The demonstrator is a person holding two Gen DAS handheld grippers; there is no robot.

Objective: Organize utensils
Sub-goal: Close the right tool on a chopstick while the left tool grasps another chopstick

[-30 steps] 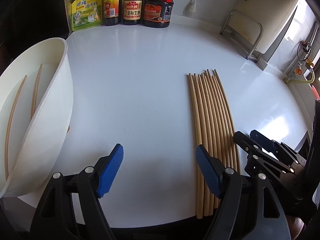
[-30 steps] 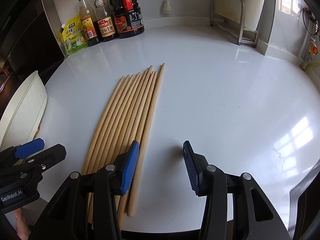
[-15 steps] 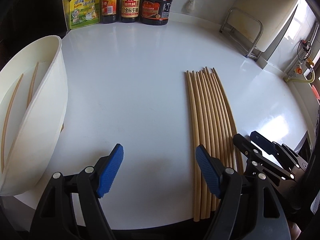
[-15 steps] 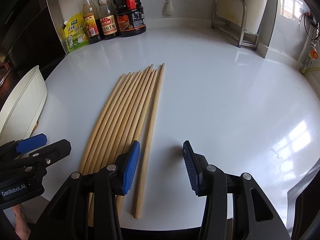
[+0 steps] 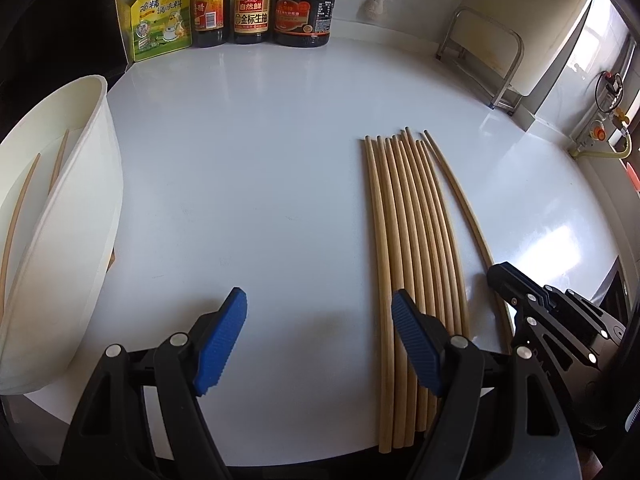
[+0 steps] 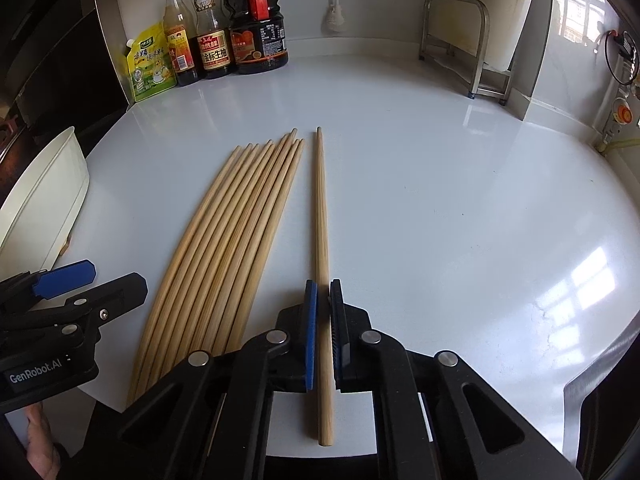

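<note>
Several long wooden chopsticks (image 5: 408, 240) lie side by side on the white counter; they also show in the right wrist view (image 6: 236, 232). My right gripper (image 6: 323, 292) is shut on one chopstick (image 6: 321, 208), which sits apart to the right of the row. That chopstick (image 5: 460, 196) and the right gripper (image 5: 520, 292) show in the left wrist view. My left gripper (image 5: 318, 312) is open and empty, its right pad over the row's left side. A white holder (image 5: 72, 240) at the left holds two chopsticks (image 5: 24, 200).
A yellow-green sauce pouch (image 5: 160, 16) and three dark sauce bottles (image 5: 260, 4) stand at the back wall. A metal rack (image 6: 468, 44) stands at the back right. The counter edge runs just below both grippers.
My right gripper has closed on the rightmost chopstick and pulled it away from the row to the right. My left gripper stayed open and shifted slightly.
</note>
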